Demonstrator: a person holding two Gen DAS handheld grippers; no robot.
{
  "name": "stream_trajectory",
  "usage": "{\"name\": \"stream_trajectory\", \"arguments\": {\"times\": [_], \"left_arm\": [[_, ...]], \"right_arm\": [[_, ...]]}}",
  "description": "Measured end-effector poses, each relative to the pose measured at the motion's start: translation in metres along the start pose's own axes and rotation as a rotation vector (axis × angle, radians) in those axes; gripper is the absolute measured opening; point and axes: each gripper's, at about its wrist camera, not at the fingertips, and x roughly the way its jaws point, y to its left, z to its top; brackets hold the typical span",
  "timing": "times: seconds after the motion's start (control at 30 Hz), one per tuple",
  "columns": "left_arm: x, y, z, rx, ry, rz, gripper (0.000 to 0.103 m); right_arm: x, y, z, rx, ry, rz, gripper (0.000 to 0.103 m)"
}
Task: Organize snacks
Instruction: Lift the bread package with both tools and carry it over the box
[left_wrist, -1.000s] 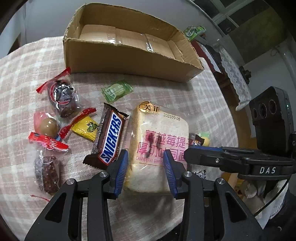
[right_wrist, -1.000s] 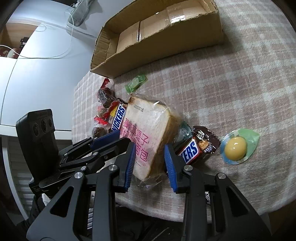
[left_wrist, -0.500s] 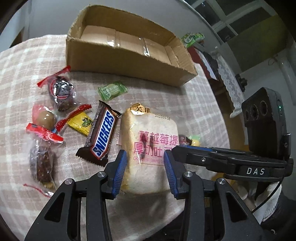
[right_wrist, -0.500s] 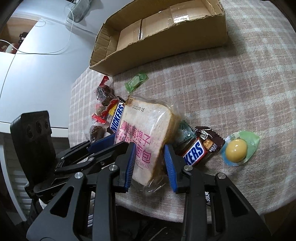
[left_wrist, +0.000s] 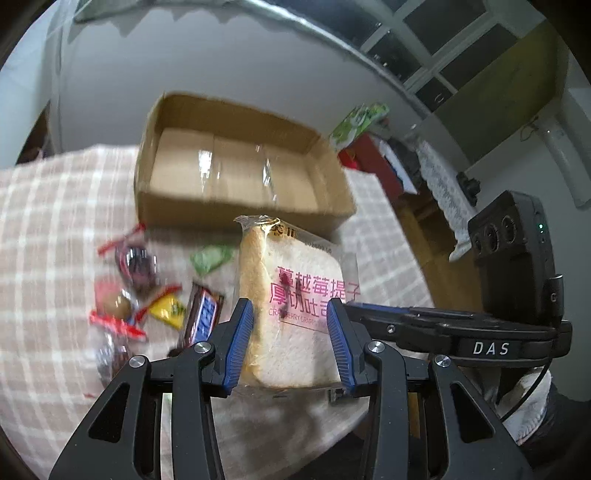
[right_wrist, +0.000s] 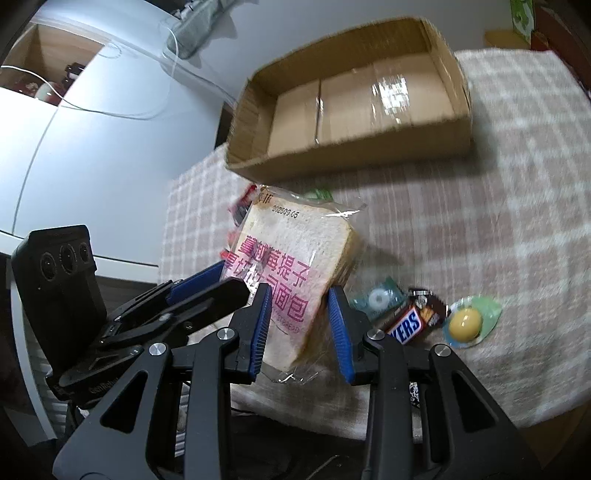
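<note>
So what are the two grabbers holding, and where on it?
Both hold the clear-wrapped slice of white bread with pink writing. The left gripper and the right gripper each clamp its lower end, jaws on opposite sides.

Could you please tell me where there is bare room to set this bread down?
The cardboard box is empty. Bare cloth lies between the box and the yellow jelly cup. It is crowded left of the bread, around the Snickers bar.

Bread bag (right_wrist: 295, 266): pink Chinese characters, "202509.05" near the top
Bread bag, left wrist view: "CRANBERRY", partly hidden
Chocolate bar (right_wrist: 408, 325): "KERS" showing
Right gripper's body (left_wrist: 491, 348): "DAS"
</note>
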Motion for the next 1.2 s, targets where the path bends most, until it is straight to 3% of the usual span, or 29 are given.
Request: {"name": "stream_trajectory", "arguments": {"times": [0.57,1.2], "left_arm": [[0.024,-0.009,0.060,0.057,-0.055,0.021,0.039],[0.064,0.003,0.111,0.098,-0.033,0.091,0.039]], "right_arm": [[-0.030,0.017,0.067,-0.111,-0.101,-0.049,0.034],[-0.009,0.010,0.134,-0.163,-0.100,-0.101,0.034]]}}
